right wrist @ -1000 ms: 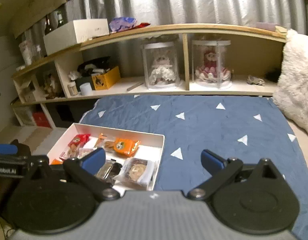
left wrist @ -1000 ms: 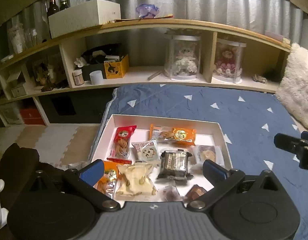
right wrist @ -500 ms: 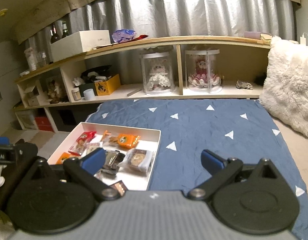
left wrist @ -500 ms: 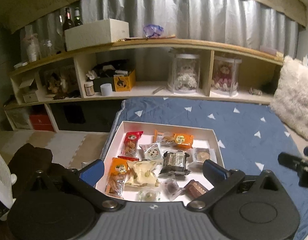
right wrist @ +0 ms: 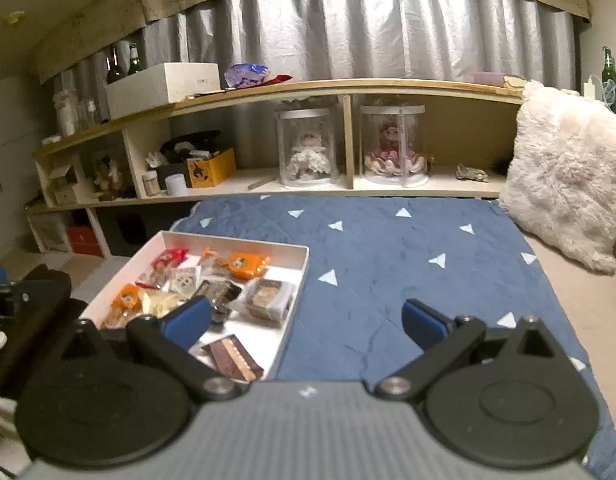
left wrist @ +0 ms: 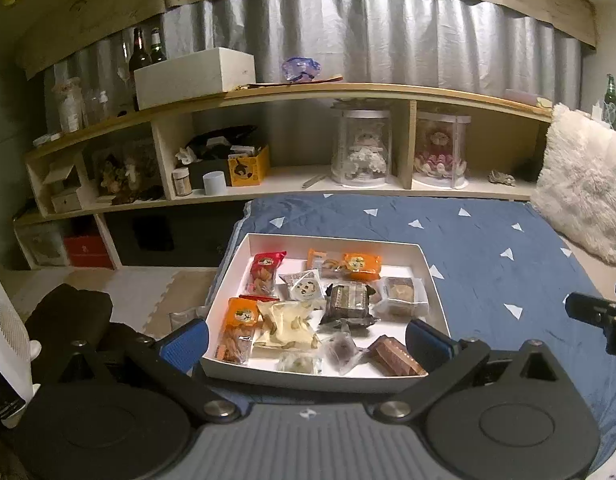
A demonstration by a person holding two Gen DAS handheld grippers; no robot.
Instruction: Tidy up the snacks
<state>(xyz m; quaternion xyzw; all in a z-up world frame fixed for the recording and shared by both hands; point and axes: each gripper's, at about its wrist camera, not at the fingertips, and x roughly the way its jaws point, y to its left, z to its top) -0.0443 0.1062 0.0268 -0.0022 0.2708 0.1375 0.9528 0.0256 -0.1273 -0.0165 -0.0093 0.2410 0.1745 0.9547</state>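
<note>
Compared with a second ago, both cameras have been drawn back and raised: more of the curtain (left wrist: 387,36) and the paper banner above it is now seen, and the whole box (left wrist: 335,240) of snacks is framed, where its near edge was hidden before. The snacks themselves have not been shifted.

The left claw (left wrist: 308,336) is held wide open, nothing gripped or touched; its blue fingertips (left wrist: 186,338) are seen on either side of the near edge of the box. The right claw (right wrist: 306,320) is likewise spread wide and empty, with its left fingertip over the box's near right corner and its right fingertip over the blue bedspread (right wrist: 387,272).

The box is set at the left edge of the bedspread, near the shelf (left wrist: 308,184) end. In the left view all packets are shown: a red packet (left wrist: 264,272) at the far left, an orange packet (left wrist: 361,266) at the far side, a dark bar (left wrist: 347,300) in the middle, a cream bag (left wrist: 288,322) and a brown wafer (left wrist: 395,356) at the near edge. The right claw's black body is caught at the right border of the left view. In the right view the white pillow (right wrist: 567,176) is shown in full, while the near left packets are partly covered by the fingertip
</note>
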